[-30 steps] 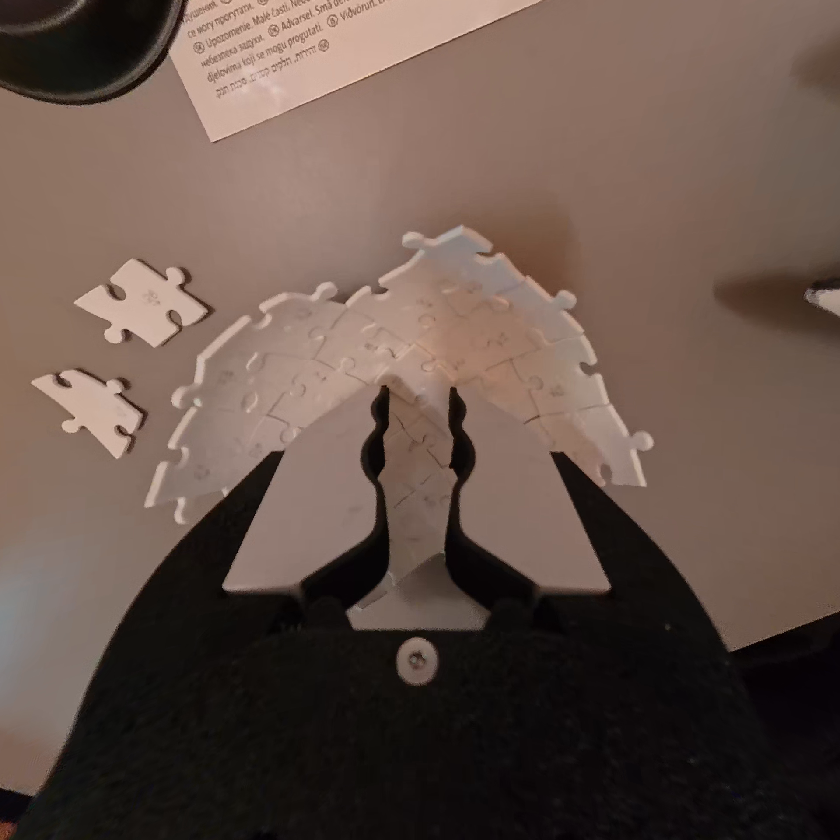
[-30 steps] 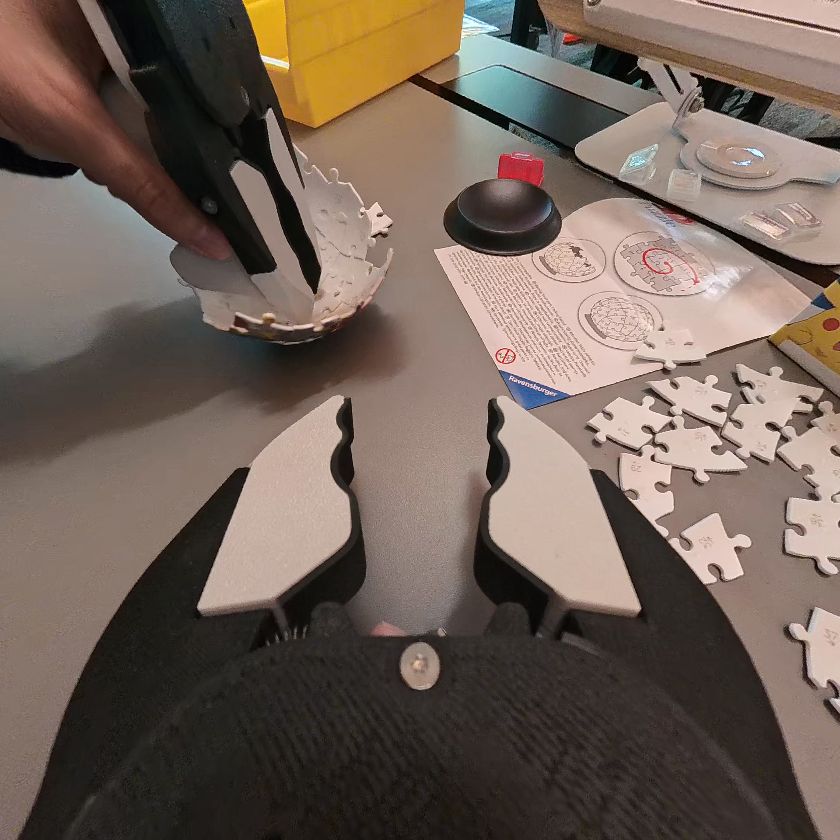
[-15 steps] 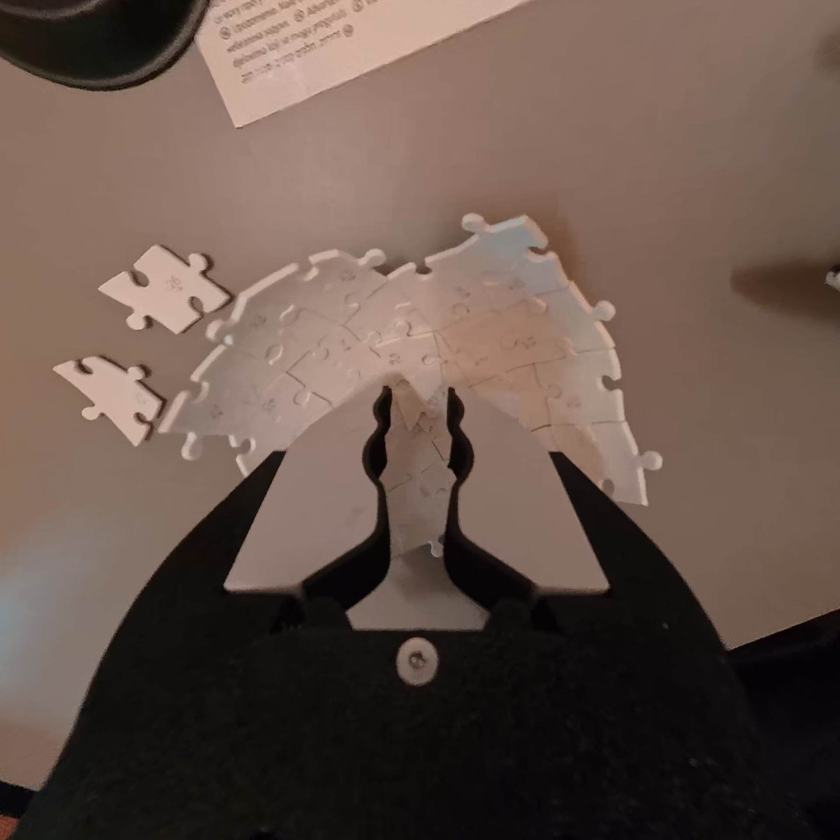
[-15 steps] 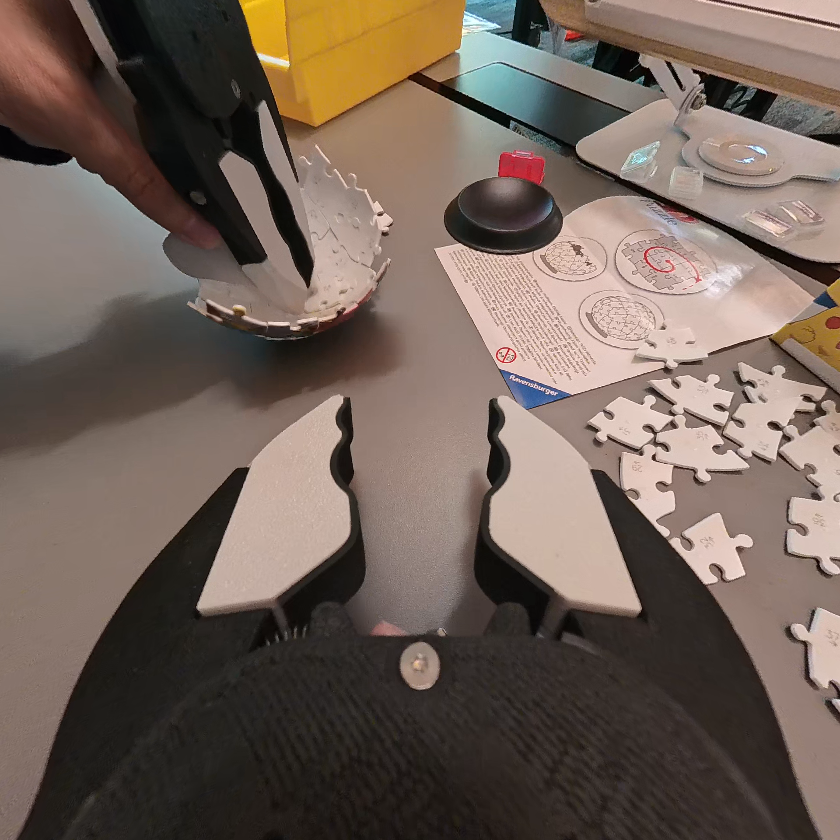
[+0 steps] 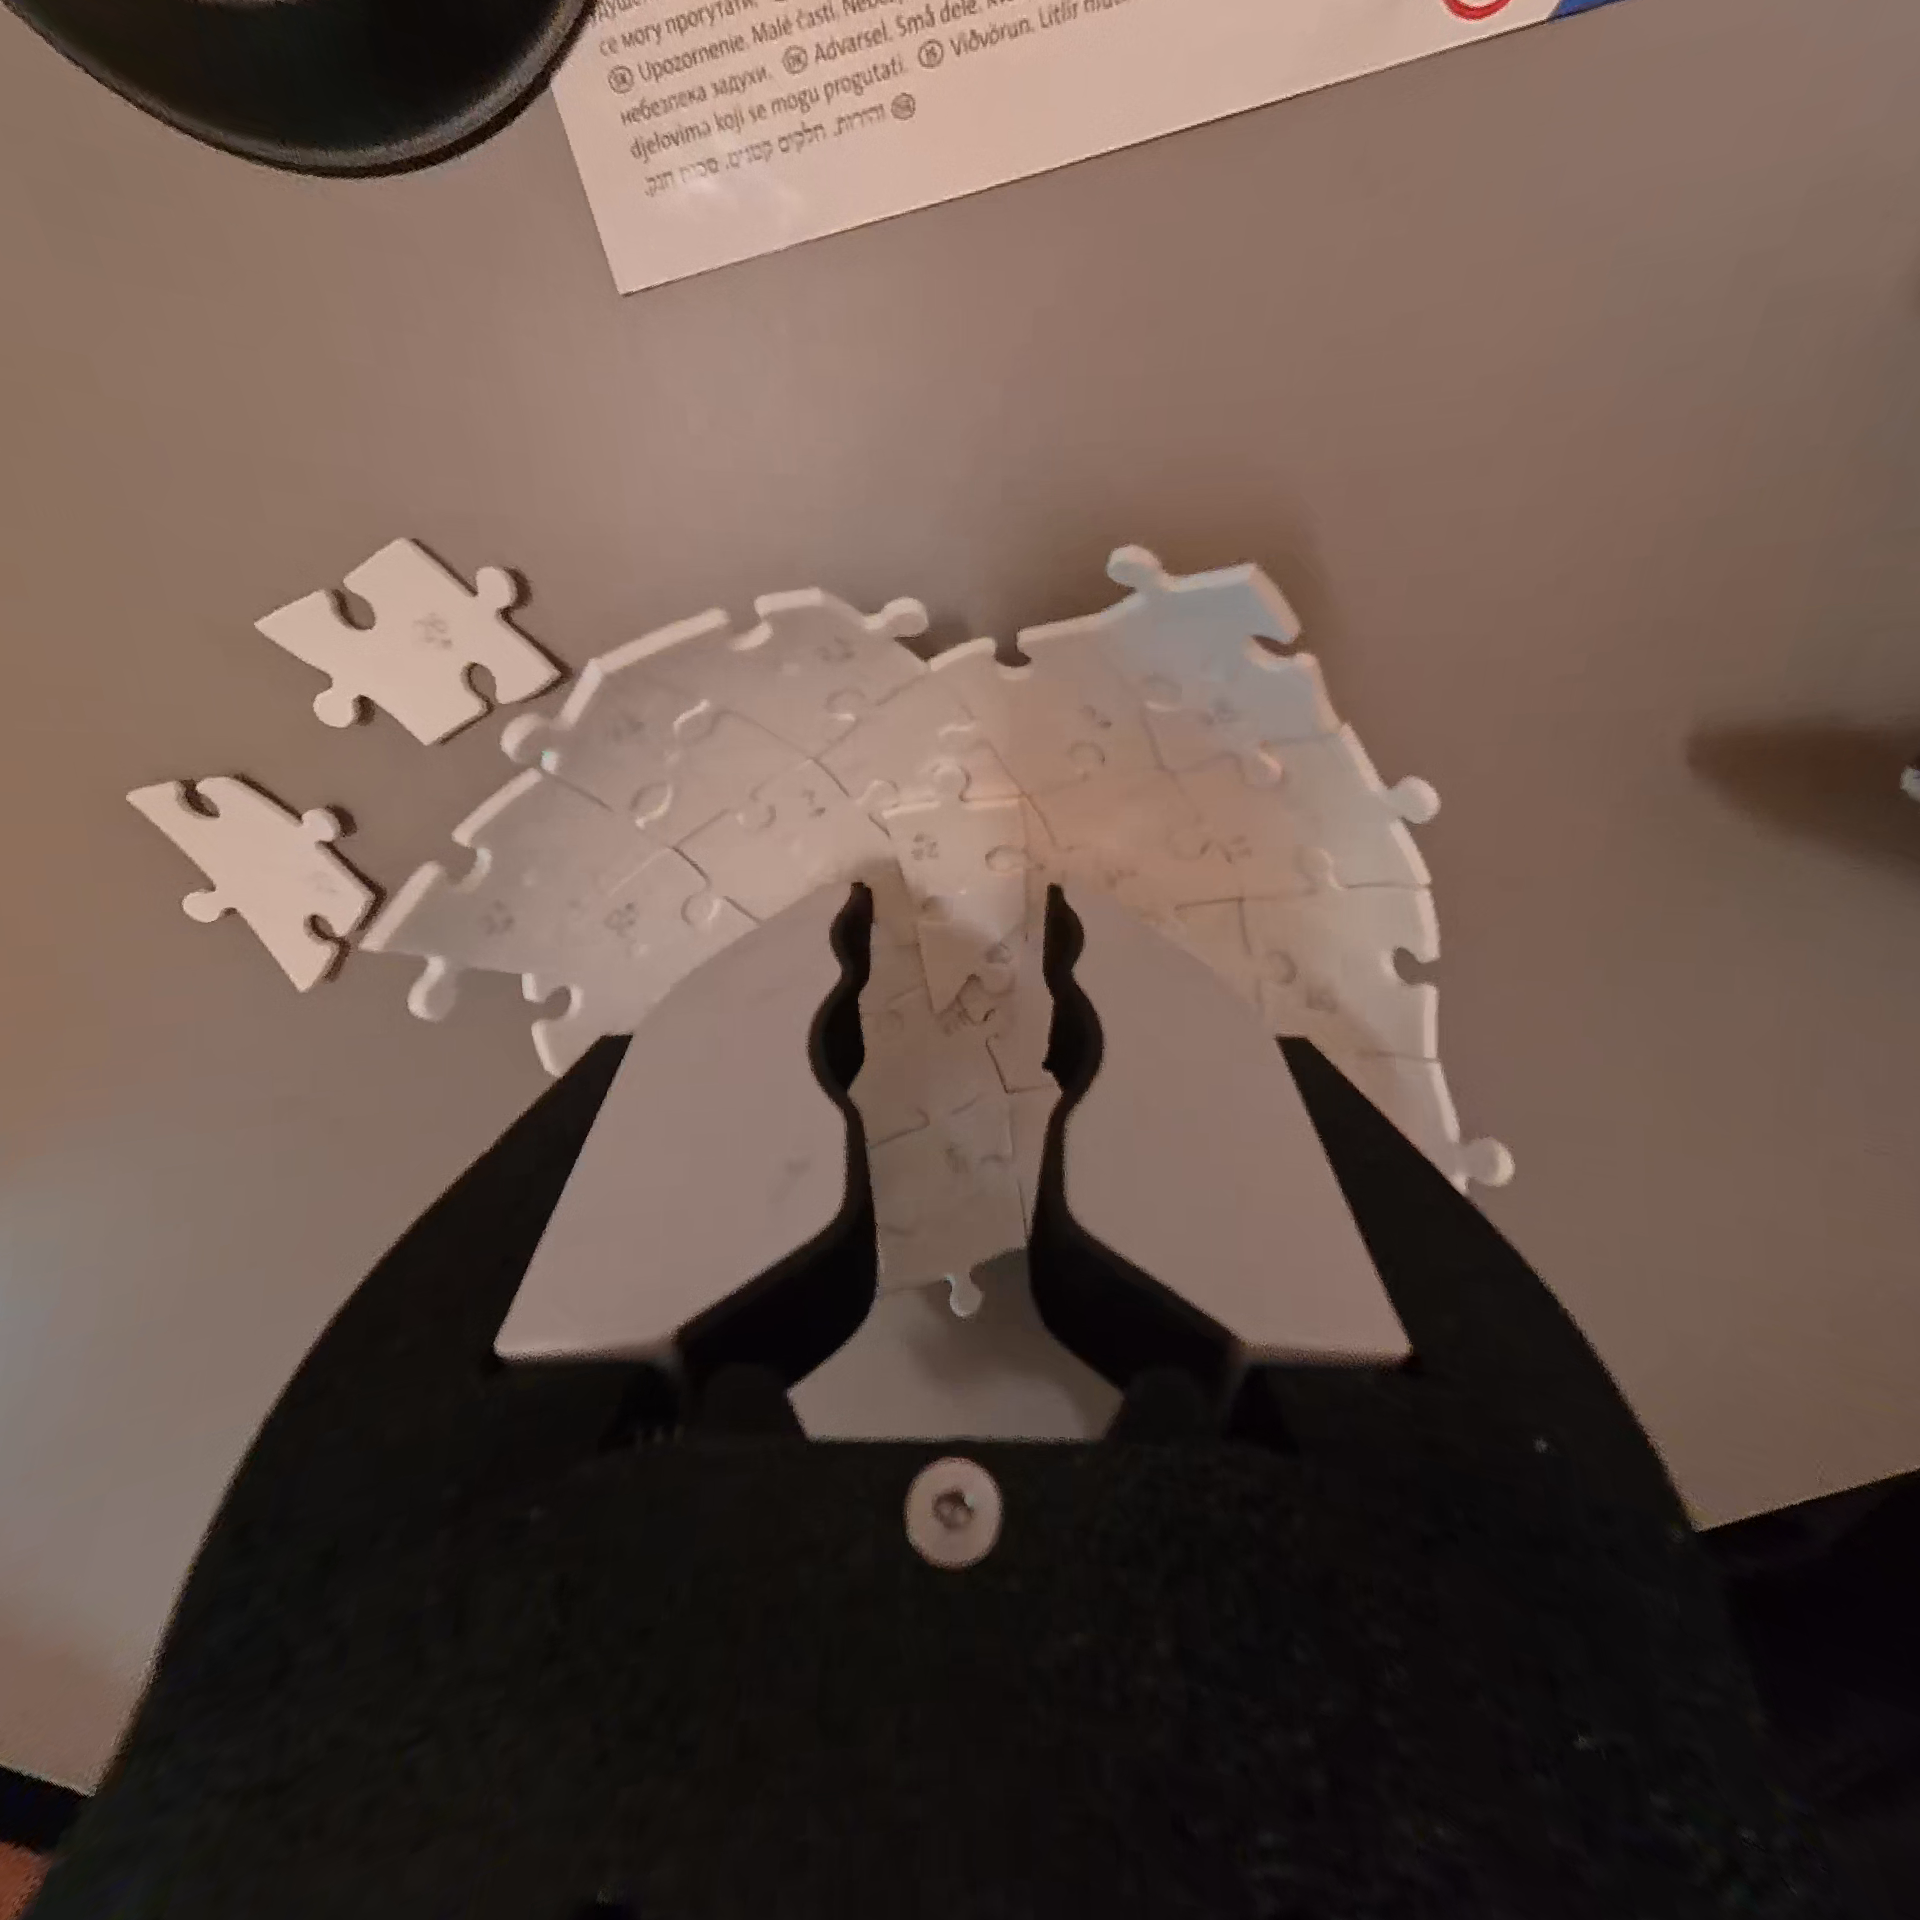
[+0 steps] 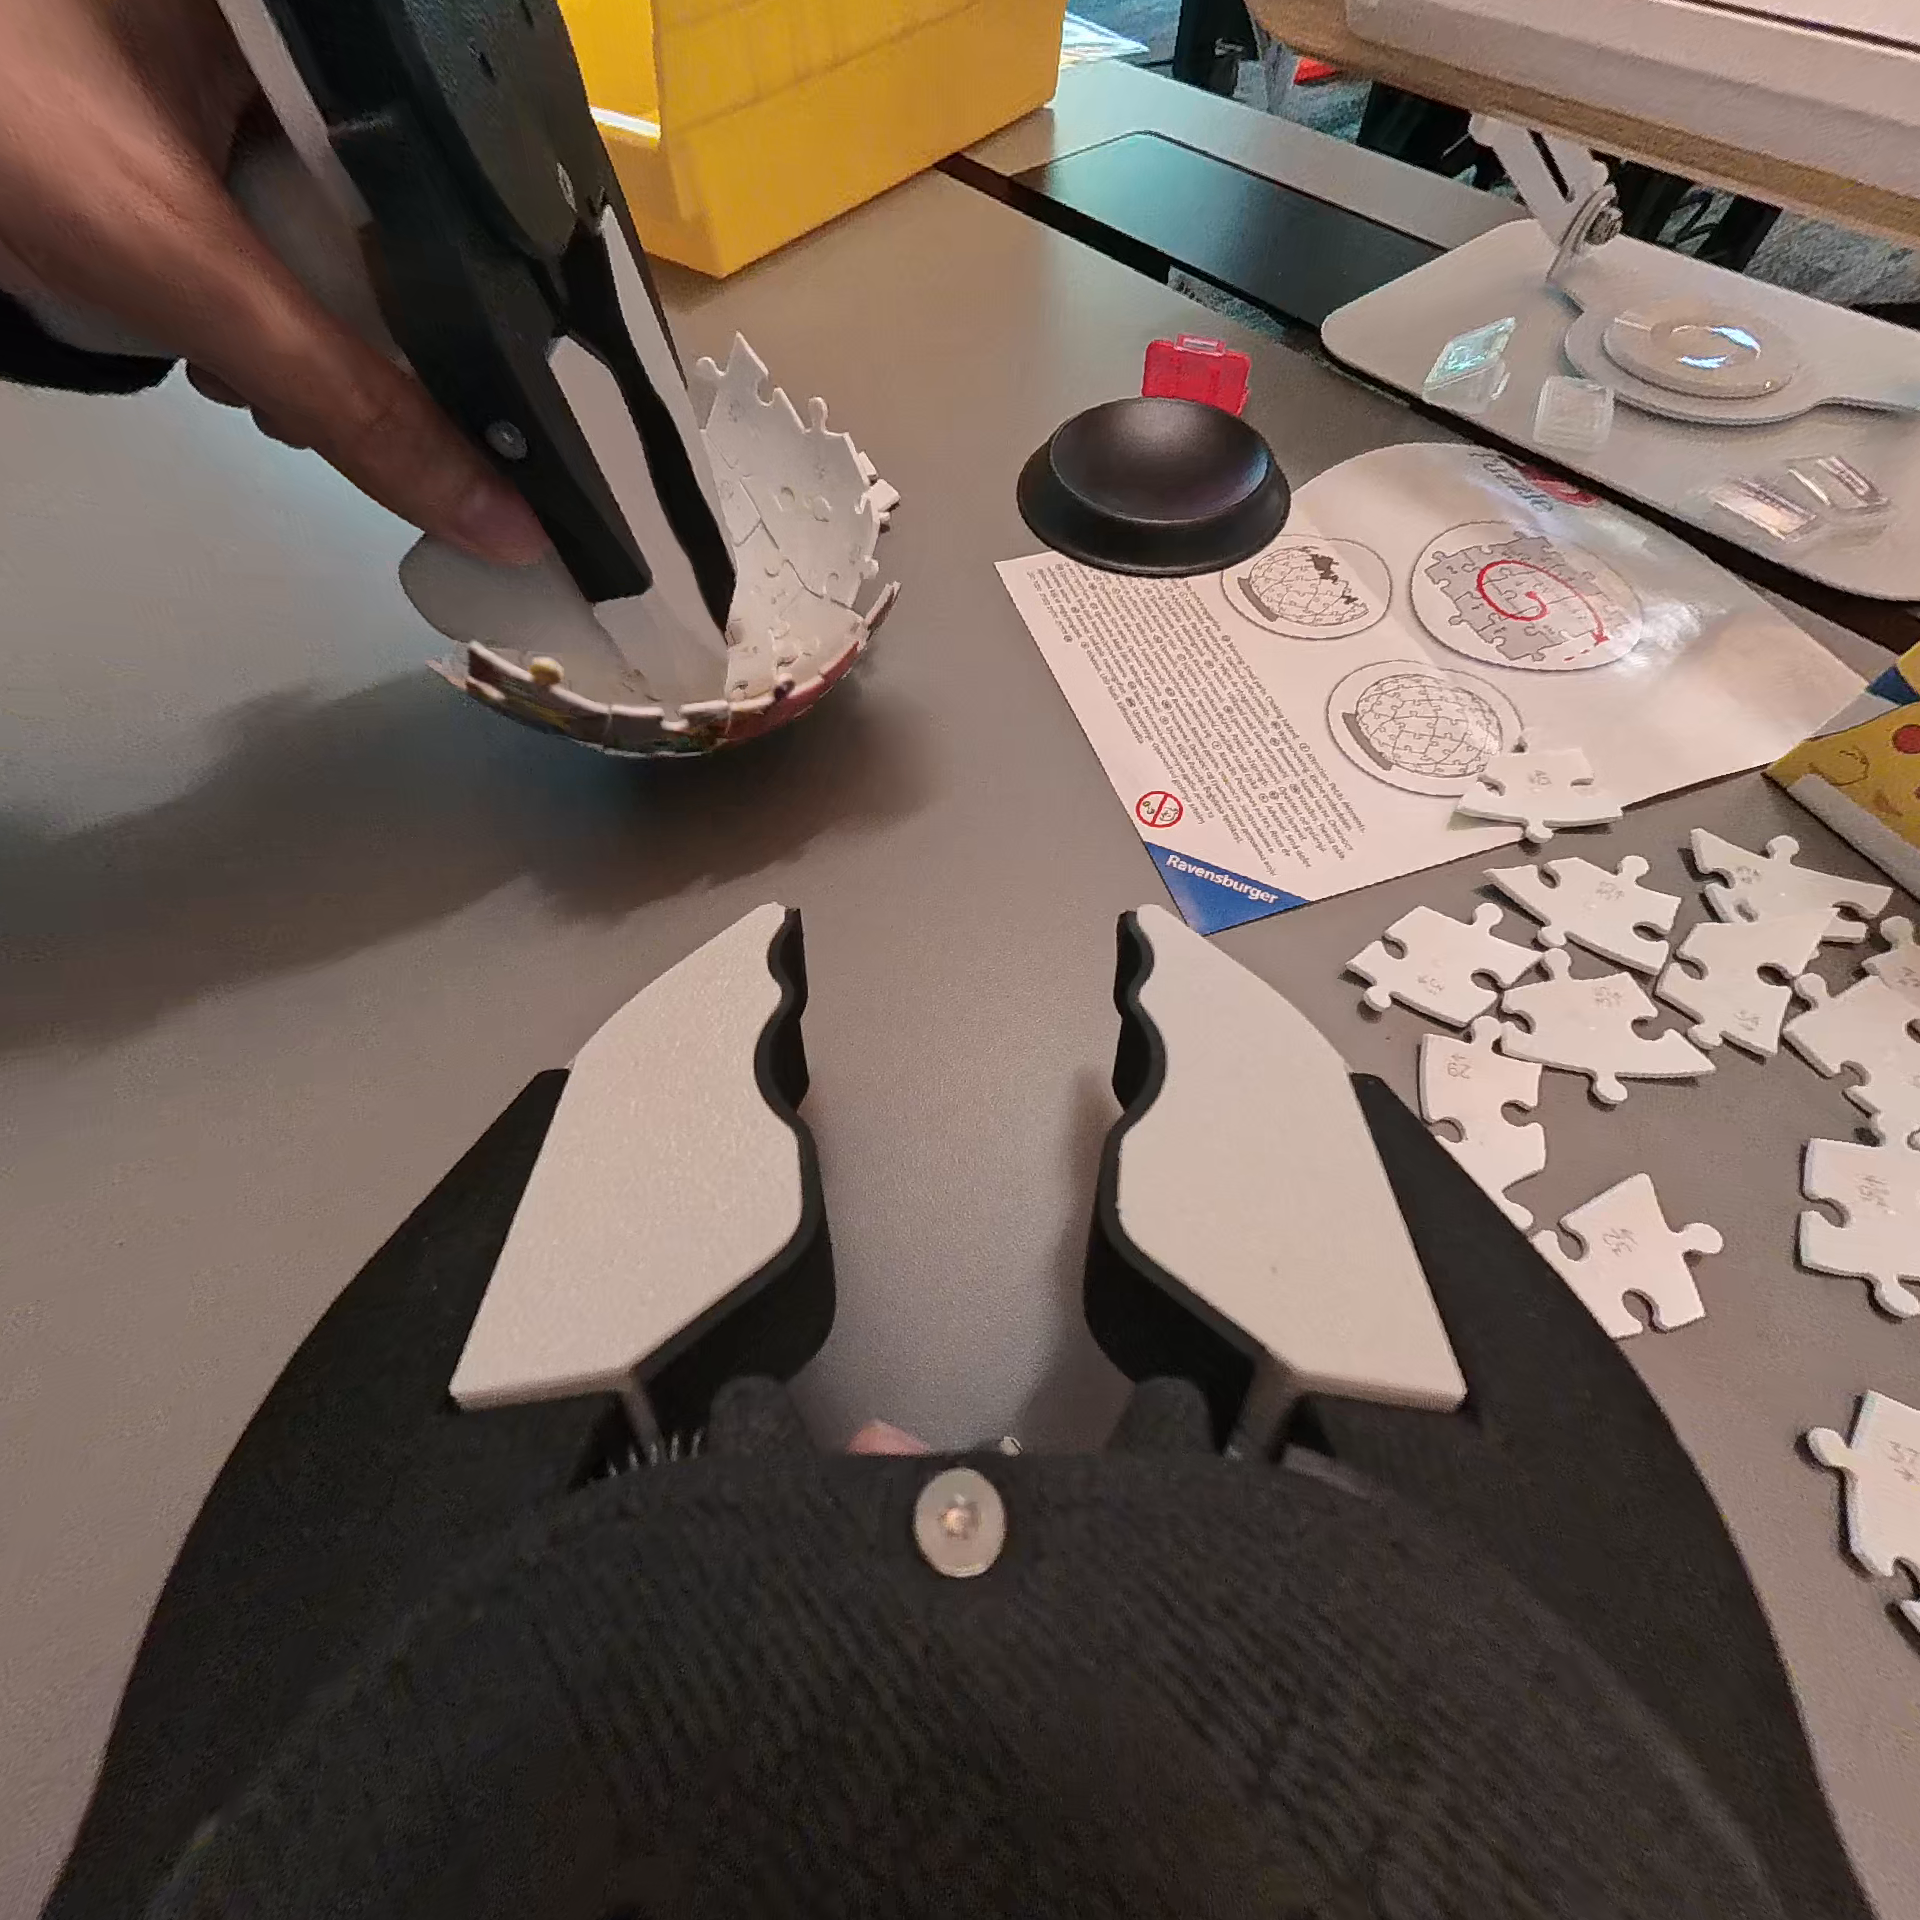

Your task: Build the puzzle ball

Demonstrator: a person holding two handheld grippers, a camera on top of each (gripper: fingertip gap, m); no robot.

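Office-like workspace, grey desk [image 6: 935, 312], yellow bin [image 6: 831, 104], monitor stand base [image 6: 1455, 322]

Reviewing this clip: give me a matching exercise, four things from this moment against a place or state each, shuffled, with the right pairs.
Things:
1. left gripper
2. right gripper
3. black stand
4. loose puzzle pieces

States:
A. open, holding nothing
B. at the top edge of the instruction sheet
C. fingers down inside the half-built puzzle ball
D. scattered on the table, right side

Pairs: 1-C, 2-A, 3-B, 4-D

Grey table [image 6: 260, 987], yellow bin [image 6: 831, 114] behind
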